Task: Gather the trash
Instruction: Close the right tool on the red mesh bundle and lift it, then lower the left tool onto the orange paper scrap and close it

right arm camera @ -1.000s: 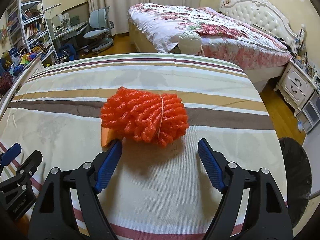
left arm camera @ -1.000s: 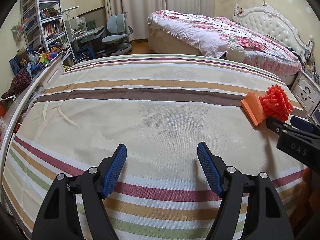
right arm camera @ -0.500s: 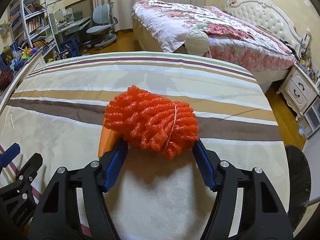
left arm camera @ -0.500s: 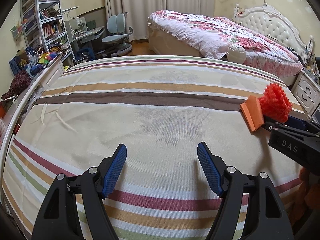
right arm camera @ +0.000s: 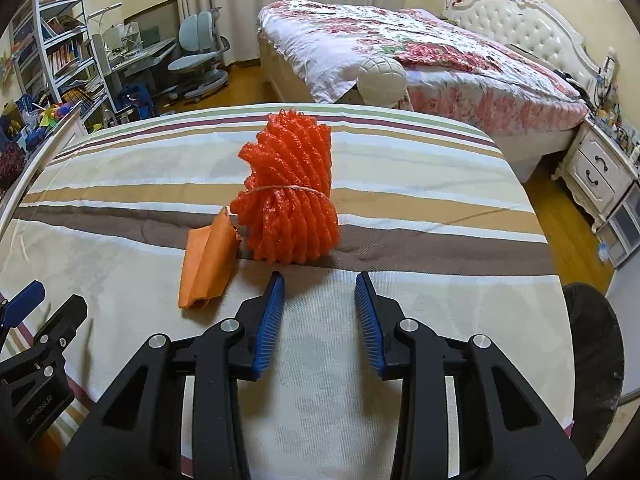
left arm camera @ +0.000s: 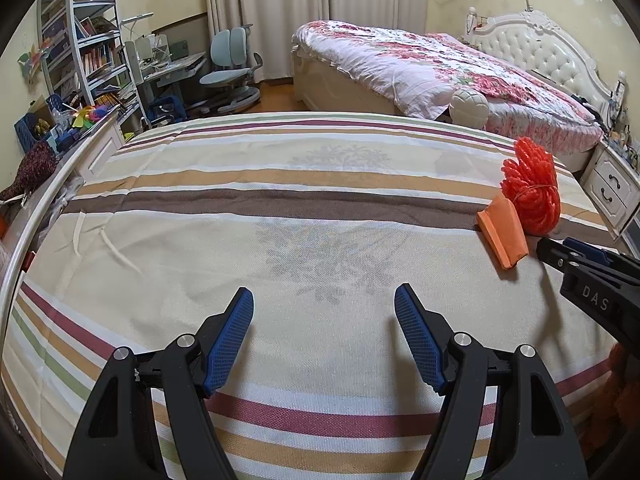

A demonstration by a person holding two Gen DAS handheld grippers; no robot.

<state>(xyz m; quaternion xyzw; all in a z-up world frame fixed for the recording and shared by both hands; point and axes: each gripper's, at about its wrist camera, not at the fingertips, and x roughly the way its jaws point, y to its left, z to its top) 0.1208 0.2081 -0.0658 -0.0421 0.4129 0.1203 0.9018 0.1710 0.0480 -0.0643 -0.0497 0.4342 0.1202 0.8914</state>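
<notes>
A bundle of red foam netting (right arm camera: 290,196) tied with string stands on end on the striped bedspread (right arm camera: 400,184), just beyond my right gripper (right arm camera: 320,280). The jaws are partly open with a narrow gap and hold nothing; the bundle sits apart from the fingertips. A folded orange piece (right arm camera: 208,264) lies against the bundle's left side. In the left wrist view the bundle (left arm camera: 530,192) and the orange piece (left arm camera: 502,234) are at the far right. My left gripper (left arm camera: 324,300) is wide open and empty over the middle of the bedspread (left arm camera: 240,208).
A dark round bin (right arm camera: 592,344) stands on the floor beyond the bed's right edge. A white rail (left arm camera: 36,216) runs along the left edge. Behind are a second bed with floral quilt (right arm camera: 420,48), a white ball (right arm camera: 380,80), nightstand (right arm camera: 596,176), desk, chair and shelves.
My right gripper closed in on the red bundle, then the bundle came out of the jaws and tipped up on end. The jaws are narrower than before. The left gripper barely moved.
</notes>
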